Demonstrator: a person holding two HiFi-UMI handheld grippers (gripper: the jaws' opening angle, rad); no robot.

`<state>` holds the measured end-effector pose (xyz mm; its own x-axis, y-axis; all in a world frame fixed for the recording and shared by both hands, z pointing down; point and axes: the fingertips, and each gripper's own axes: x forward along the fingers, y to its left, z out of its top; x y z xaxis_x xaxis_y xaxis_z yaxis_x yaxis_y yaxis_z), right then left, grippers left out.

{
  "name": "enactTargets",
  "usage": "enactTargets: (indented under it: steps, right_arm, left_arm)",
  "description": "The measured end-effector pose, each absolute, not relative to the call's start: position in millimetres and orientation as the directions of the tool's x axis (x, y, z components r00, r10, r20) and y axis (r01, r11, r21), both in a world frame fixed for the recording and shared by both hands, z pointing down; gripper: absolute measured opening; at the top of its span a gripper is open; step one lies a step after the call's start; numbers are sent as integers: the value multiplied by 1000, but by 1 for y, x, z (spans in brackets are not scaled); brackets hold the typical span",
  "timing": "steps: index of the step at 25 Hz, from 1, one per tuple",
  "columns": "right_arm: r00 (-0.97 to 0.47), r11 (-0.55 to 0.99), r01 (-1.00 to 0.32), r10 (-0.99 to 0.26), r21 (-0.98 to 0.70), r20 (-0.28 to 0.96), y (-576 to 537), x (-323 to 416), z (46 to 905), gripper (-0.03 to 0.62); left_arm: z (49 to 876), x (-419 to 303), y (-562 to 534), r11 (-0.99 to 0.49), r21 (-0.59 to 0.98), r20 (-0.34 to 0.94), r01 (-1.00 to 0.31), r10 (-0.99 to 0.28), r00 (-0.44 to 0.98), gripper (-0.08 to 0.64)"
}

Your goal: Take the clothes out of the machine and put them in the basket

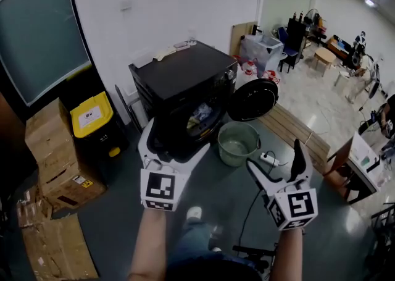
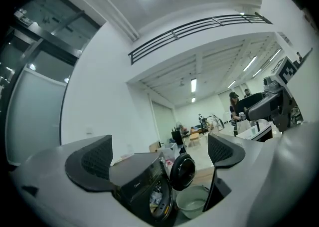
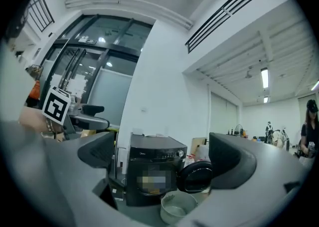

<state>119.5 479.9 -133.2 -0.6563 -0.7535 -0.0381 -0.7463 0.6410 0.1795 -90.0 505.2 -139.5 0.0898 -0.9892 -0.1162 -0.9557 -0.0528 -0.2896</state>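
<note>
- Holding left claw point(image 1: 178, 138) and right claw point(image 1: 274, 155) wide, both empty.
- I judge the clothes point(image 1: 199, 118), ahead inside the open washing machine point(image 1: 185, 79), nearer the left claw; basket point(image 1: 237, 142) just beside it.

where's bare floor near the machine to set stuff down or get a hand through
Bare grey floor lies between the basket and the person's shoe. The top of the machine is mostly bare. Crowded: the power strip right of the basket, the yellow-lidded bin and cardboard boxes at left.
</note>
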Motion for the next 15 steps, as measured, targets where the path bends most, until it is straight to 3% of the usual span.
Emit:
enactTargets:
  steps: [5,15]
  right_arm:
    - [-595,575,-773,-804,266,9,410,92,-131,566]
    - [-524,517,-825,-851,229,35,278,30,-130,565]
  left_arm:
    - [-141,-127,427,-88,-305,-91,-948,-989,120,568]
    - [-131,-197,292,-148,-274,-51,-950,-984,168,568]
